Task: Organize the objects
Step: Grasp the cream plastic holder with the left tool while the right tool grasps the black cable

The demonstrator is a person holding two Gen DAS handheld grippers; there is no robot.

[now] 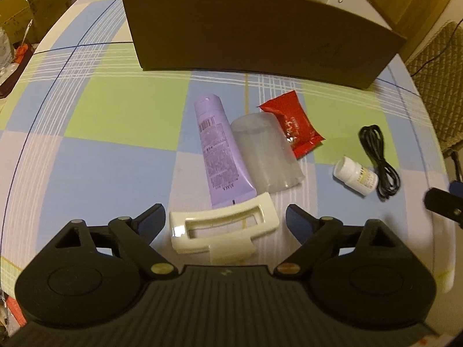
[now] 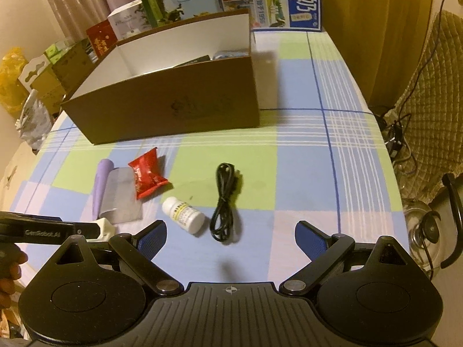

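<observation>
Hovering left gripper [image 1: 225, 217], jaws apart, around near cream plastic clip [image 1: 222, 228] beside purple tube [image 1: 220, 150]; looking light, rigid, slippery—pinching its long sides, box [image 1: 260, 34] far.

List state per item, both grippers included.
Left gripper: open, around cream clip
Right gripper: open, holding nothing
Cardboard box: open-topped
Purple tube: lying flat, capped
Clear cup: on its side
Red packet: sealed
White pill bottle: on its side, capped
Black cable: coiled
</observation>
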